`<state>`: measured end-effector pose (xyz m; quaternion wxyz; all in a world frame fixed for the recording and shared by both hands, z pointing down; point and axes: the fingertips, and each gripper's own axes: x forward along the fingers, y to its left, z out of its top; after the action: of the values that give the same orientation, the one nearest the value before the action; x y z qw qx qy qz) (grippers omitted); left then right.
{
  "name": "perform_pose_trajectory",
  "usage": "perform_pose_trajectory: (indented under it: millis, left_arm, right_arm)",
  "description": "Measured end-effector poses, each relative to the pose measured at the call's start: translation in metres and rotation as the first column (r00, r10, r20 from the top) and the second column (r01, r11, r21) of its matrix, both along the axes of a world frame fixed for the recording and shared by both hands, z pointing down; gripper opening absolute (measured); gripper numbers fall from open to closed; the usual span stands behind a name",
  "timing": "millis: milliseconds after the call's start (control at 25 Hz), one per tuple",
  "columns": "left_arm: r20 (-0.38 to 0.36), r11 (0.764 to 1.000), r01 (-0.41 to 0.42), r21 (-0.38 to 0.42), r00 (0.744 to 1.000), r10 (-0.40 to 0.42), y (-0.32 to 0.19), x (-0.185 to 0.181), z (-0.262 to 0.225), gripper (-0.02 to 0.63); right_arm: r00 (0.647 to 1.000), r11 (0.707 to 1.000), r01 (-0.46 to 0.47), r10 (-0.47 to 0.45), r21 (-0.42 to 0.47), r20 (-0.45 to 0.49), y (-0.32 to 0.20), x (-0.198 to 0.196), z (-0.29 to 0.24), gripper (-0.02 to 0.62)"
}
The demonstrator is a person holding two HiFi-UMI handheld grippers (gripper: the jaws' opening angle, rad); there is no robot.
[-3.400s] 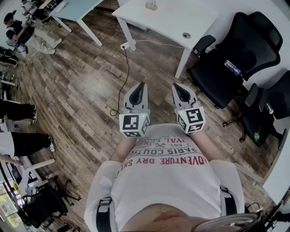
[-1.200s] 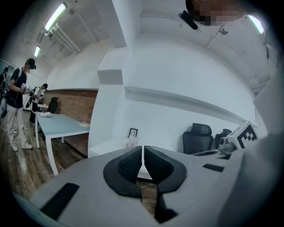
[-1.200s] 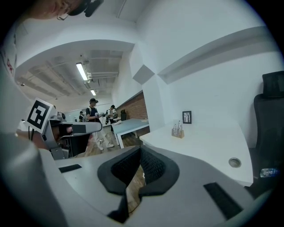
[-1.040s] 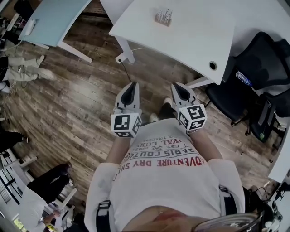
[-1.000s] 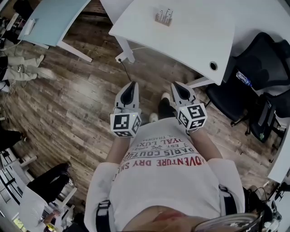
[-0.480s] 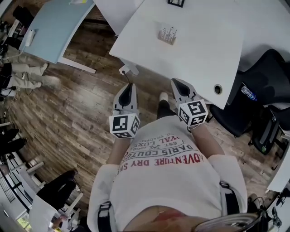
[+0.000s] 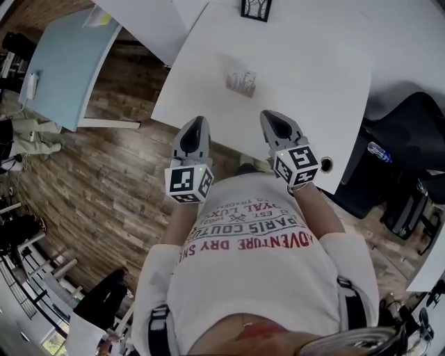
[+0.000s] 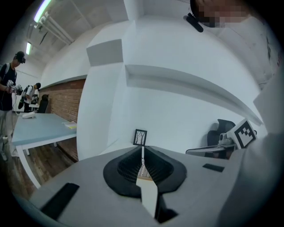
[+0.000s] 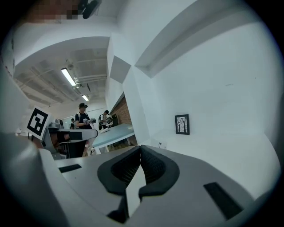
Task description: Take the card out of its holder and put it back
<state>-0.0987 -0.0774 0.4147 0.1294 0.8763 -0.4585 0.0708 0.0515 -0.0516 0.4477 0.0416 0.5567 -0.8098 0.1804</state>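
A small clear card holder (image 7: 240, 81), blurred, stands on the white table (image 7: 313, 83) with pale cards upright in it. Both grippers are held side by side in front of my chest, at the table's near edge and short of the holder. My left gripper (image 7: 195, 124) is shut with nothing between its jaws; in the left gripper view its pads (image 8: 142, 150) meet at the tip. My right gripper (image 7: 272, 118) is also shut and empty, its jaws (image 9: 140, 150) closed together. Neither gripper view shows the holder.
A small black-framed picture (image 7: 255, 9) (image 8: 140, 137) (image 9: 182, 124) stands at the table's far side. Black office chairs (image 7: 407, 149) crowd the right. A light blue table (image 7: 66, 62) sits at the left over wooden floor (image 7: 104, 181). People (image 9: 83, 116) stand further off.
The white table has come steadily nearer, from far ahead to just under the gripper tips. Both grippers kept their side-by-side pose and stayed shut.
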Motion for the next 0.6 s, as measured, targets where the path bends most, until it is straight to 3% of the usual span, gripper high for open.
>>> perform_pose_trajectory:
  millis: [280,600]
  left_arm:
    - [0.016,0.998,-0.049,-0.05,0.999,0.05,-0.048,0.027,0.014,0.038]
    - [0.022,0.98,-0.169,-0.108,0.985,0.173,-0.103,0.049,0.036,0.038]
  right_arm:
    - [0.999,0.998,-0.022,0.023,-0.066,0.023,-0.041,0.025,0.019,0.025]
    - [0.998,0.993,-0.06,0.063,-0.1,0.021,-0.083,0.028,0.035,0.026]
